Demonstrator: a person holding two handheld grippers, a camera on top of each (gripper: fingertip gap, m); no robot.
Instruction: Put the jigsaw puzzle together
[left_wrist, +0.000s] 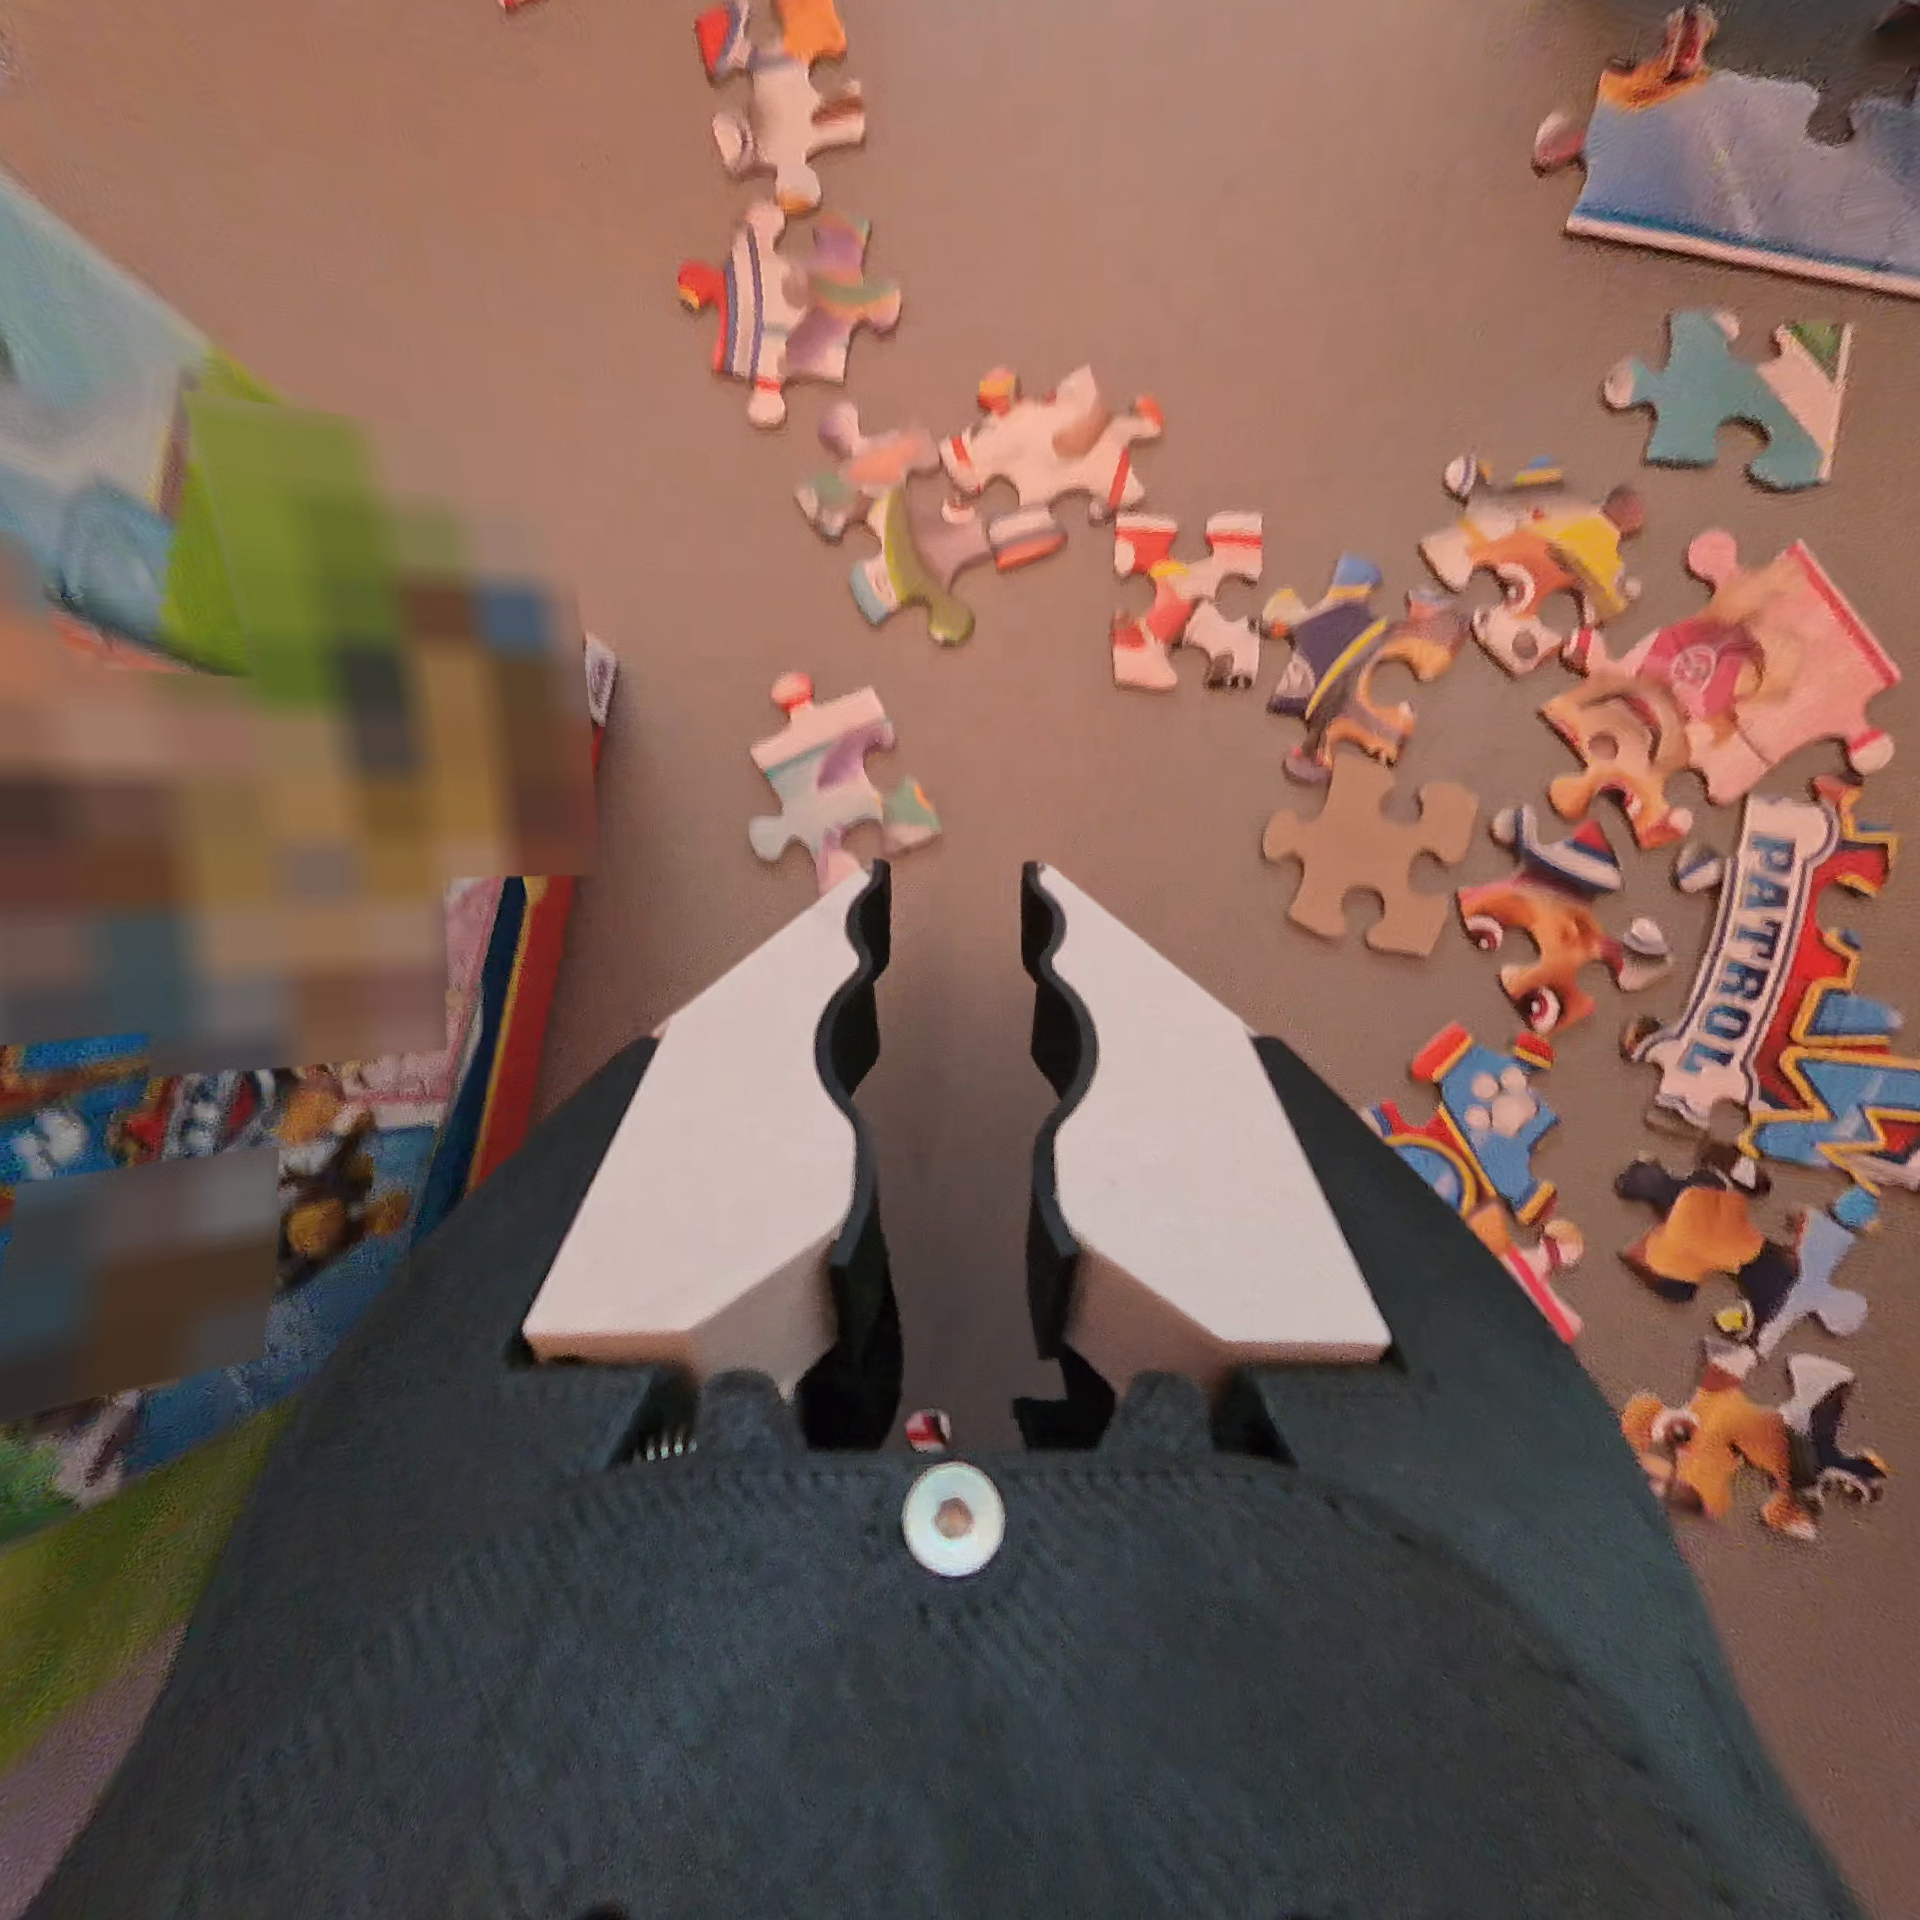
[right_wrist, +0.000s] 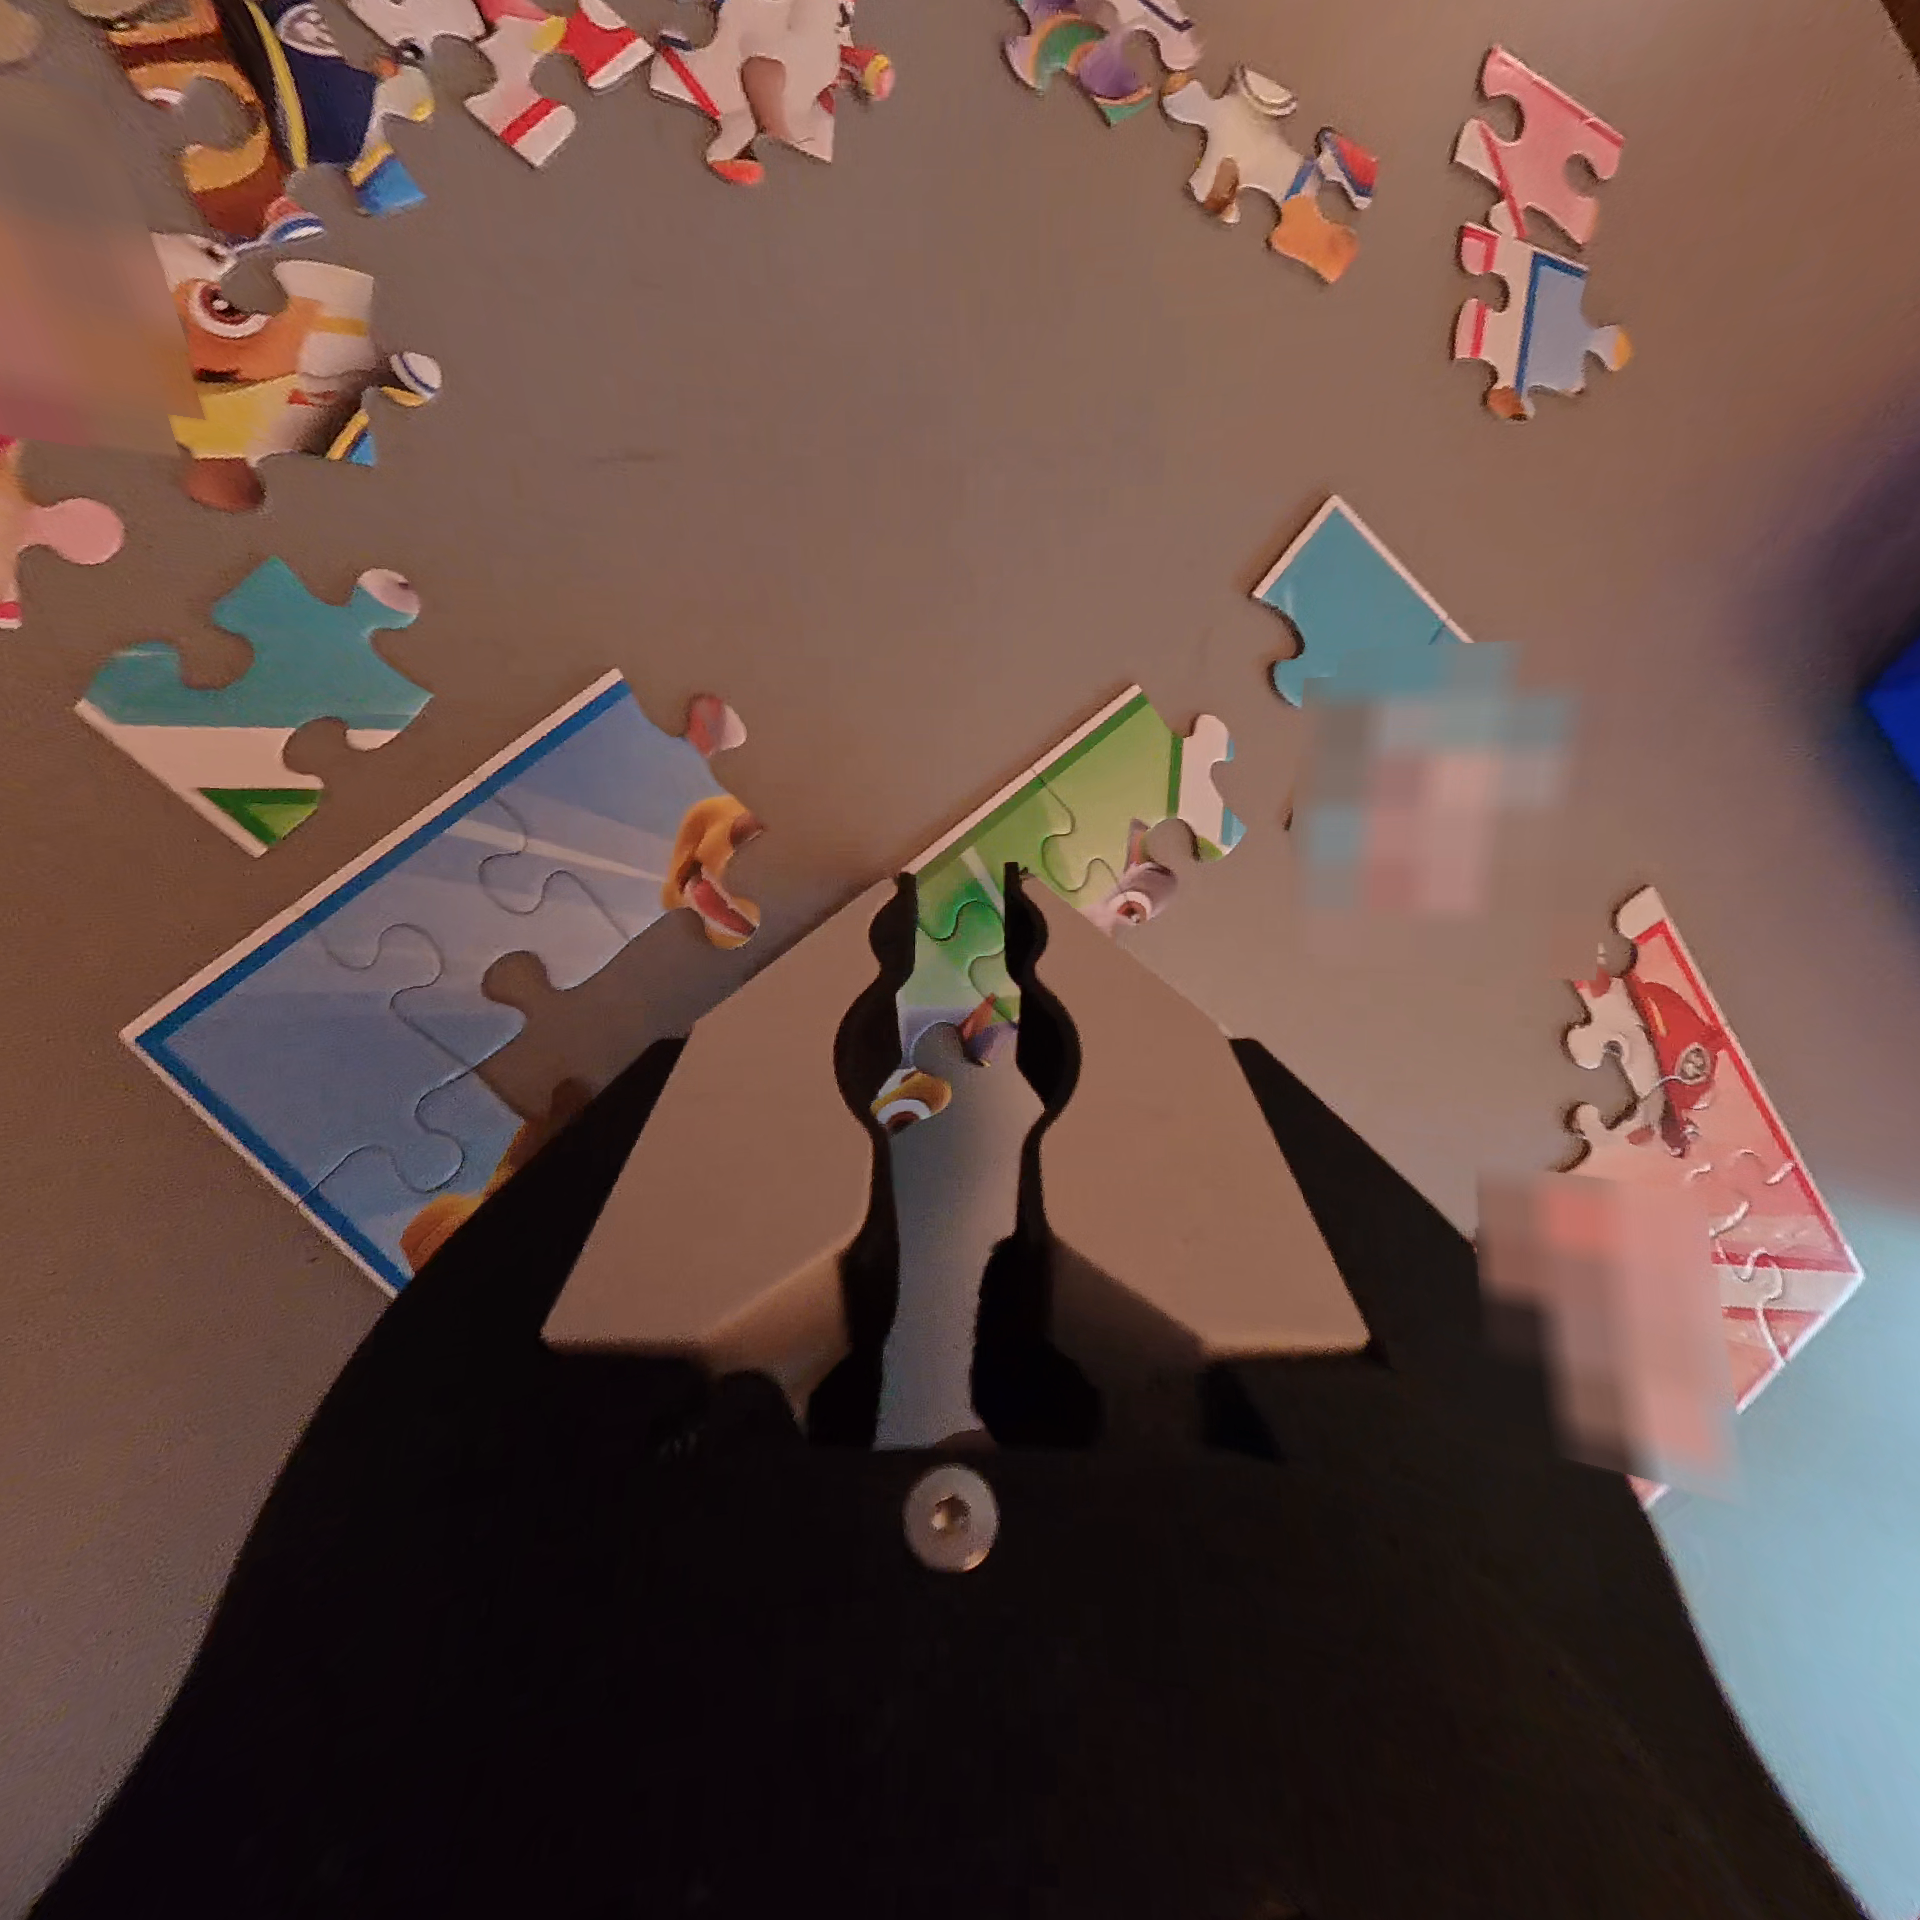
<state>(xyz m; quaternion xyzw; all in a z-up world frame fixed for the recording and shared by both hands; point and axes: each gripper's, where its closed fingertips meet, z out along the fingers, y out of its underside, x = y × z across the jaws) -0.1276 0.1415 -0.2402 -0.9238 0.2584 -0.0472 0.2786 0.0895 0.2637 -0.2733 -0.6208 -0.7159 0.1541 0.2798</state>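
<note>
Jigsaw puzzle pieces lying spread over a grey-brown table (left_wrist: 1143, 260), mostly picture side up, partly joined into sections.

Left wrist view: left tongs (left_wrist: 956, 883) hovering above bare tabletop, white fingers (left_wrist: 748, 1122) standing clearly apart, gripping nothing. Resting just beyond the left fingertip, a pastel loose piece (left_wrist: 836, 774). Trailing away ahead and to the right of the tips, a loose chain of red, white and orange pieces (left_wrist: 1049, 447). Sitting to the right of the tips, a plain brown piece (left_wrist: 1366, 857), turned face down. Crowding farther right, more cartoon pieces, among them a lettered section (left_wrist: 1787, 966). Lying to the left of the tongs, a colourful puzzle box (left_wrist: 520, 997), largely blurred over.

Right wrist view: right tongs (right_wrist: 961, 883) pointing down over a green joined section (right_wrist: 1101, 800), fingers standing only slightly apart, green picture showing through the narrow gap. Touching it or not: impossible to tell. Lying just left of the tips, a blue joined section (right_wrist: 343, 997) with a white and blue border. Sitting farther left, a teal edge piece (right_wrist: 260, 696). Resting ahead and to the right of the tips, a teal corner piece (right_wrist: 1351, 613). Lying well to the right, a red bordered section (right_wrist: 1704, 1091), partly blurred over. Scattering along the far side, more loose pieces.
</note>
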